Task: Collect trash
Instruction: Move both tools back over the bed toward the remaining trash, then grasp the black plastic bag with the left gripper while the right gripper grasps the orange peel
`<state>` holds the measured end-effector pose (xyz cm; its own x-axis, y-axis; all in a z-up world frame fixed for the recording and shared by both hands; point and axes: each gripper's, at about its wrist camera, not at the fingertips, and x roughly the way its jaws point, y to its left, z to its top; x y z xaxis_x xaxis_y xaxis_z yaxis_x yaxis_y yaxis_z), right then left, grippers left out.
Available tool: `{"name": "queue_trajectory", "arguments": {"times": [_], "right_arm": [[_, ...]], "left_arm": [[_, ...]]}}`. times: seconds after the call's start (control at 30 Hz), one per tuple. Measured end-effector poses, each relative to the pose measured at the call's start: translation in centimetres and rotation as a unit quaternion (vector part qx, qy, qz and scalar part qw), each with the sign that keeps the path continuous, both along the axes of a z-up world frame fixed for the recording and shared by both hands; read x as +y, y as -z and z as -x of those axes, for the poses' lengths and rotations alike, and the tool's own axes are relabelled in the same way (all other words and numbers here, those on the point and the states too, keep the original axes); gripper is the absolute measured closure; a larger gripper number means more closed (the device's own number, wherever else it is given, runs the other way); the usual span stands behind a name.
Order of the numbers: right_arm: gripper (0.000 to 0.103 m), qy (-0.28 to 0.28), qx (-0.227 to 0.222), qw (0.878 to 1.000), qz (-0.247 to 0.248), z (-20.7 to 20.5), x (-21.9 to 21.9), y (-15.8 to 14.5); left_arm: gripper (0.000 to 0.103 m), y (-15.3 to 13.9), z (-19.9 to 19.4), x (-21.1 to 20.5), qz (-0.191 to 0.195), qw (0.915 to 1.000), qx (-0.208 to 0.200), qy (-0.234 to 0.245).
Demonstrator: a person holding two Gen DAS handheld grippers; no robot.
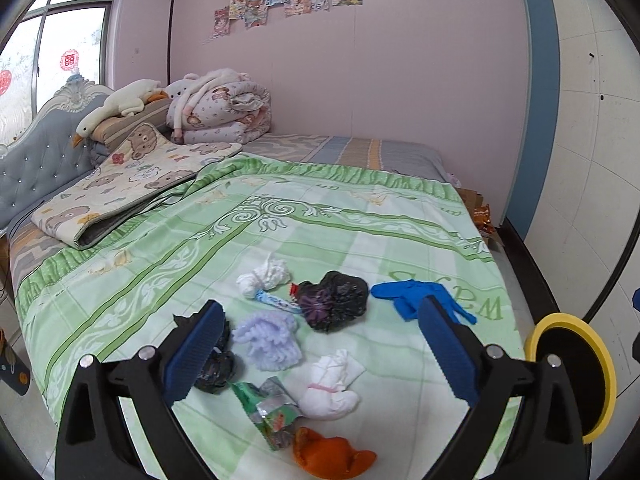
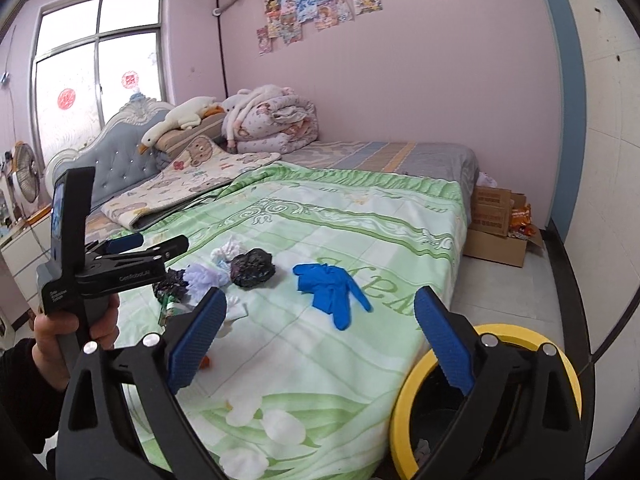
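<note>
Both grippers, left gripper (image 1: 320,344) and right gripper (image 2: 320,336), gape empty. The blue glove (image 2: 330,290) lies limp on the green blanket (image 2: 360,360) near the yellow-rimmed bin (image 2: 404,400); light, floppy, best pinched at its bunched middle.

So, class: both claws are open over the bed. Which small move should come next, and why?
Probably lower the right claw onto the blue glove: it lies alone on the blanket, just ahead of the open, empty jaws, nearest the yellow-rimmed bin.
</note>
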<state>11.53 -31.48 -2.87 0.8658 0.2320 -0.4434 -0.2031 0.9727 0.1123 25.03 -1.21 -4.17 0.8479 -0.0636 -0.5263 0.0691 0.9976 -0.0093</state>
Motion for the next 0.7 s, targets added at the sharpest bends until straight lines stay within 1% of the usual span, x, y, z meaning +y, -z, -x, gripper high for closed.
{"name": "queue_trajectory", "arguments": {"times": [0.23,0.5,0.6,0.7], "right_arm": [[0.012,-0.057,0.019,0.998,0.02,-1.2,5.1,1.7],[0.012,-0.105,0.044,0.993,0.028,-2.5,8.7,3.8],[0.012,-0.125,0.061,0.989,0.039,-3.1,10.5,4.9],[0.012,-0.133,0.068,0.987,0.063,-3.7,12.6,6.4]], "left_arm": [[0.009,2.1,-1.2,3.7,0.005,0.9992,0.02,-0.036],[0.009,4.3,-2.9,6.5,0.006,0.9973,0.04,-0.061],[0.009,5.4,-3.6,7.4,0.007,0.9964,0.05,-0.068],[0.009,6.5,-4.3,8.3,0.01,0.9952,0.06,-0.077]]}}
